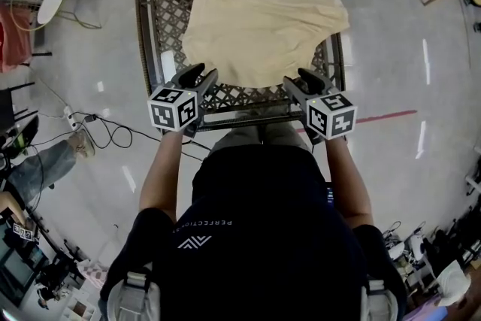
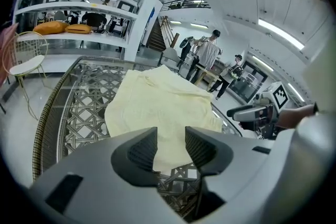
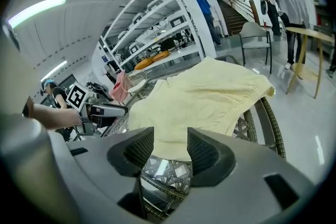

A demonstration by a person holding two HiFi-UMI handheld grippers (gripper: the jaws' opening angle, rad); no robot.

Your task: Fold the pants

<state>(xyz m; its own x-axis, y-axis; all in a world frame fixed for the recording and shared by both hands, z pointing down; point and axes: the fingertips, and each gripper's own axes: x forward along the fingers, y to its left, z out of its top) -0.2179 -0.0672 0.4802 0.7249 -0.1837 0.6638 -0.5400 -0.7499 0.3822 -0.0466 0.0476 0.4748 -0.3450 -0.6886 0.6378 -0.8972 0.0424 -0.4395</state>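
At the near edge of the lattice table (image 1: 143, 26), your left gripper (image 1: 199, 74) and right gripper (image 1: 301, 79) both point down toward the tabletop. Their jaws stand apart with nothing between the pads. Just beyond both sets of jaws lies the near hem of the pants (image 1: 267, 11), a pale yellow garment spread flat across the tabletop. Its right corner reaches past the table's right rim. The cloth looks light, thin and limp, so expect it to sag and slide rather than hold a crease. Take hold at the two near corners of the hem, one per gripper, pinching through every layer so the fold lifts evenly.
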